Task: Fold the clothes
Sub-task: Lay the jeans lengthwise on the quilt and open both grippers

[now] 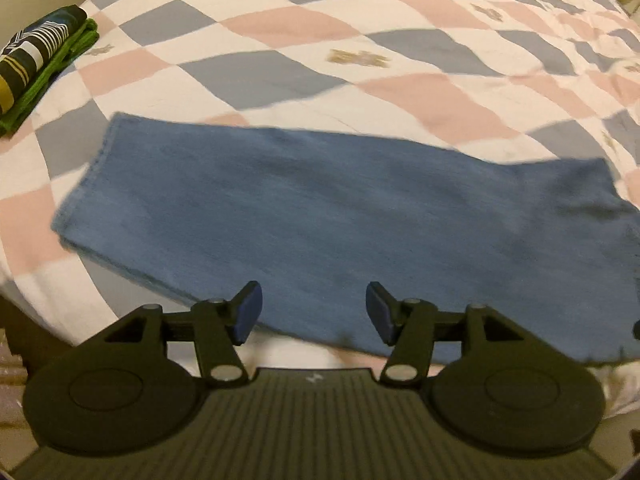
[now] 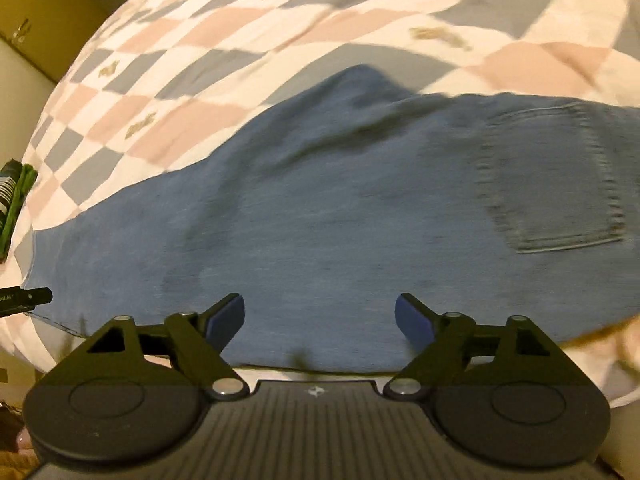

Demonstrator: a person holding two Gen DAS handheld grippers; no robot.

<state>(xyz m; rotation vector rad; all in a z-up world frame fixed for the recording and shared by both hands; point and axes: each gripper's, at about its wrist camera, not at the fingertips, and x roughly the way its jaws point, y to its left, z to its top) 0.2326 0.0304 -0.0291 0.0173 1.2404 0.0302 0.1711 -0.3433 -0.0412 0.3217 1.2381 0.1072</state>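
A pair of blue jeans [image 1: 320,216] lies flat on the checkered bed cover, folded lengthwise, leg end at the left. In the right wrist view the jeans [image 2: 320,220] show their seat with a back pocket [image 2: 556,176] at the right. My left gripper [image 1: 314,312] is open and empty above the near edge of the legs. My right gripper [image 2: 320,320] is open and empty above the near edge of the seat part. Both views are blurred.
The bed cover [image 1: 360,40] has pink, grey and white checks. A stack of folded clothes [image 1: 36,64], striped dark on green, sits at the far left edge; it also shows in the right wrist view [image 2: 14,196]. The other gripper's tip [image 2: 24,298] shows at the left.
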